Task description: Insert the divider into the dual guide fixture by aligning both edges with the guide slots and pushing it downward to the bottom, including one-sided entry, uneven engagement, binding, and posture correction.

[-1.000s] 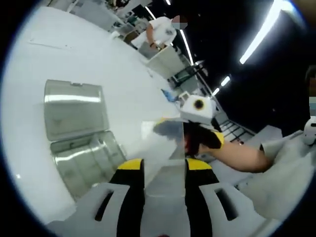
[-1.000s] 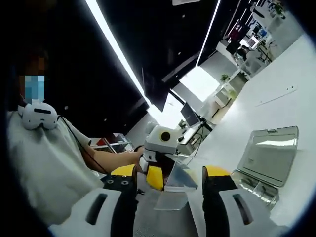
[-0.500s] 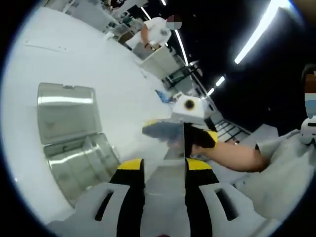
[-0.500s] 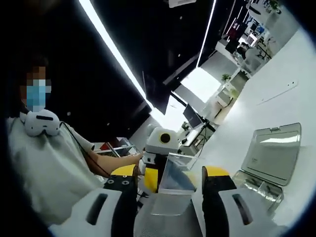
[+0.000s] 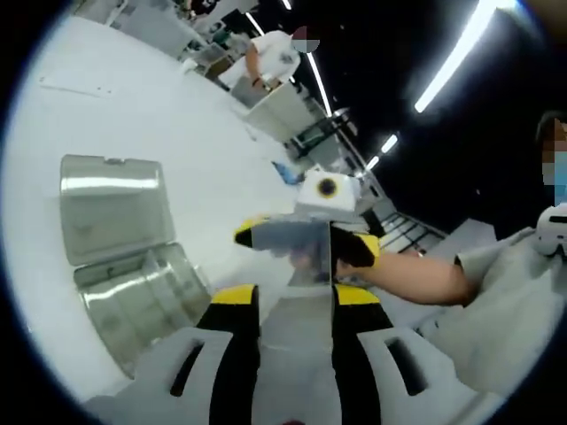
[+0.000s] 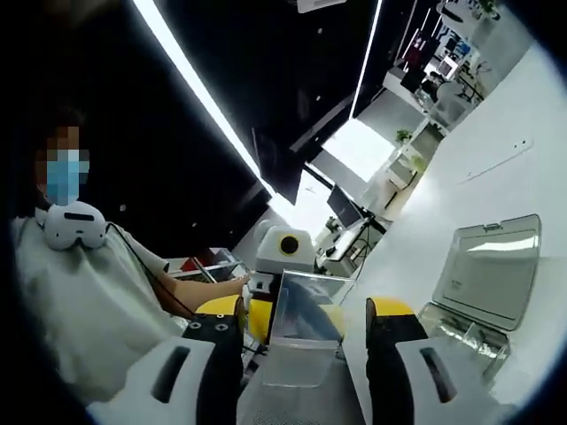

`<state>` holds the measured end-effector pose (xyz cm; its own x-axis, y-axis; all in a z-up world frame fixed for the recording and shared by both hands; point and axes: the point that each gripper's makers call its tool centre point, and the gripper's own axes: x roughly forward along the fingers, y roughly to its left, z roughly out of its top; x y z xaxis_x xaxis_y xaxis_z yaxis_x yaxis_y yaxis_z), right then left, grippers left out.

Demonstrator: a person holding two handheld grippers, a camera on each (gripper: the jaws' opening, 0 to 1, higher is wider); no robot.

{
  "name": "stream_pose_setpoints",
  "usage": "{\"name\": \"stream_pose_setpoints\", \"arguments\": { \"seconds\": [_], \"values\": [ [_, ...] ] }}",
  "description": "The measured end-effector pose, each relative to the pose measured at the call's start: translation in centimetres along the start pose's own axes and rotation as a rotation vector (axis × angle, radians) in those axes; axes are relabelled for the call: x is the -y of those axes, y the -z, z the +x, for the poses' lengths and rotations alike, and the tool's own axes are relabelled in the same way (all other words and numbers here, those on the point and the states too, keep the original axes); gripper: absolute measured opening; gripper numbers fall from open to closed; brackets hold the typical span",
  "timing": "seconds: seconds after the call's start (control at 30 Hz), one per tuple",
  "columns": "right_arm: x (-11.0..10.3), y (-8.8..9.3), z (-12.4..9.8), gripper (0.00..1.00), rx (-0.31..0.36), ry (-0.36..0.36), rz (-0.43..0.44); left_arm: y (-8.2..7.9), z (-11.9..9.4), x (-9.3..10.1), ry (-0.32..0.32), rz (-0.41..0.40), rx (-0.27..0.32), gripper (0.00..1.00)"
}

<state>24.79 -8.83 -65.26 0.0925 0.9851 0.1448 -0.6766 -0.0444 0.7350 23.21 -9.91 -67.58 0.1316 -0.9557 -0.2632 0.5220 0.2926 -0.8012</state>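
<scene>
One thin, clear, flat plastic divider (image 6: 301,332) is pinched by both the left gripper (image 5: 292,297) and right gripper (image 6: 306,323). One clear, hinged, open-lidded plastic box (image 5: 124,257) sits on the smooth white table (image 5: 177,124).

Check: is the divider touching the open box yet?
Apart. In the left gripper view the divider is held up between both grippers, with bare table between it and the box. The right gripper view shows that gap too.

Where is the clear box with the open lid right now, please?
The clear box lies on the white table, left of the left gripper in the left gripper view; in the right gripper view it lies right of the right gripper.
</scene>
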Motion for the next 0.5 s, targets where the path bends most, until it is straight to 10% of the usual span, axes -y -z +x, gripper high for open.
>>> {"name": "stream_pose_setpoints", "arguments": {
  "seconds": [0.5],
  "values": [
    [-0.41, 0.14, 0.27, 0.39, -0.013, -0.033, 0.007, -0.04, 0.15, 0.57, 0.017, 0.019, -0.016, 0.28]
  ]
}}
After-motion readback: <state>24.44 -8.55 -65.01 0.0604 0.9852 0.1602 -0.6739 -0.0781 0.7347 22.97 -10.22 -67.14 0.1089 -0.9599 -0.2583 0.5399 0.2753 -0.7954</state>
